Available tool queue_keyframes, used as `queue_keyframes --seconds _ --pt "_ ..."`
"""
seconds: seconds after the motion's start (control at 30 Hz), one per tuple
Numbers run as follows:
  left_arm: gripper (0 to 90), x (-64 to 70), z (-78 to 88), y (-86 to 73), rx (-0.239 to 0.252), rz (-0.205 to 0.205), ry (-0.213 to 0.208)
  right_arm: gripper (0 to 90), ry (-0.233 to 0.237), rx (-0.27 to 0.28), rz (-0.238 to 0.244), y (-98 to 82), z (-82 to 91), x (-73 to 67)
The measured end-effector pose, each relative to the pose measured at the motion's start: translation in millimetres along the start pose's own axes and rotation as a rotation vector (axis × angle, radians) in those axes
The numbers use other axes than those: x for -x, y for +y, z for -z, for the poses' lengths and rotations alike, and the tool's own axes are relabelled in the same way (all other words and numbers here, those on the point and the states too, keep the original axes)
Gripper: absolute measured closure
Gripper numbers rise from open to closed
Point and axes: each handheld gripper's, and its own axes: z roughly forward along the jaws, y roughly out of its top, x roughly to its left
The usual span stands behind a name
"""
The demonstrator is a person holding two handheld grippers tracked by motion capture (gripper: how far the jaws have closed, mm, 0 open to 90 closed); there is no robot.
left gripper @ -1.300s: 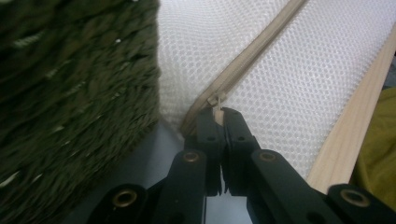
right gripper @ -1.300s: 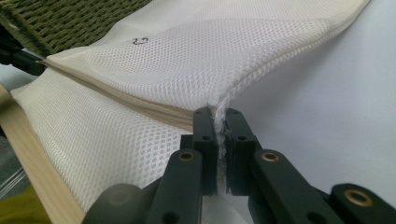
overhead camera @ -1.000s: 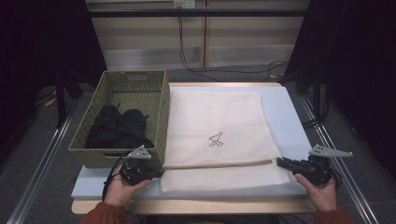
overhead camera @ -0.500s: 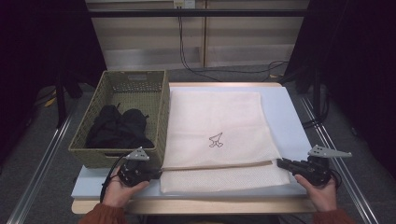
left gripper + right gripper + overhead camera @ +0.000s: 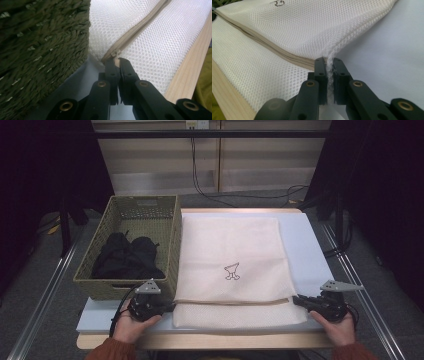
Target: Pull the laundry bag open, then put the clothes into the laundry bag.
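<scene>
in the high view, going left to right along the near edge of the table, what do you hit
left gripper pinching the zipper end → mesh laundry bag → right gripper clamped on the bag's right edge.

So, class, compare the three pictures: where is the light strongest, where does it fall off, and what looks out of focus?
High view: the white mesh laundry bag and pale table top are brightly lit, while the surroundings fall into darkness. Left gripper view: the bag's beige zipper is sharp, the green woven basket is dim, and the near jaws are soft. Right gripper view: the mesh is crisp at the jaws, and the lower foreground blurs.
</scene>
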Motion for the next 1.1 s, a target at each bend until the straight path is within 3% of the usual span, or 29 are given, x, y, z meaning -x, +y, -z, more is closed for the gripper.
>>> queue_keyframes --seconds 0.13,0.2,0.3,0.37,0.47,0.5,0.57,0.63,0.7,0.8,0.93,1.03,1.1 --pt "82.5 0.4 -0.8 -1.7 0.013 0.008 -0.012 81.1 -0.015 -0.012 0.018 -1.0 -2.6 -1.1" --pt "77.6 0.3 -0.7 -2.0 0.009 0.004 -0.015 73.7 -0.034 -0.039 0.016 -2.0 -7.2 -0.3" --pt "67.8 1.5 0.5 -3.9 0.016 0.004 -0.017 64.2 -0.036 -0.029 0.007 -0.8 -8.4 1.2" --pt "59.7 2.8 2.1 -5.0 0.026 0.010 0.009 58.3 -0.044 -0.033 0.009 1.1 -9.8 1.8" --pt "47.3 2.0 5.1 -5.4 0.065 0.043 0.006 47.7 -0.047 -0.006 0.018 3.5 -8.9 0.4" --pt "40.8 3.2 5.5 -5.3 0.066 0.041 0.032 44.4 -0.048 -0.003 0.019 4.6 -8.2 0.6" --pt "35.1 5.9 7.0 -5.5 0.074 0.039 0.033 39.3 -0.054 0.031 0.006 6.5 -5.8 1.7" --pt "30.8 10.8 8.6 -5.9 0.079 0.021 0.062 36.1 -0.038 0.048 0.000 8.9 -3.5 2.9" --pt "22.3 13.8 13.0 -5.8 0.107 0.039 0.055 32.7 -0.029 0.074 0.000 11.4 -1.2 1.3" --pt "16.8 20.8 19.0 -6.2 0.145 0.044 0.080 29.1 0.011 0.088 0.007 15.6 -1.5 -1.7" --pt "16.1 28.7 22.0 -5.7 0.167 0.043 0.106 28.9 0.060 0.073 0.054 21.5 -7.4 -9.5" --pt "11.7 30.1 22.4 -5.5 0.187 0.055 0.092 28.5 0.081 0.075 0.074 27.3 -13.0 -17.2" --pt "9.0 27.8 23.2 -6.2 0.201 0.086 0.097 28.5 0.108 0.069 0.095 30.9 -18.7 -21.8"
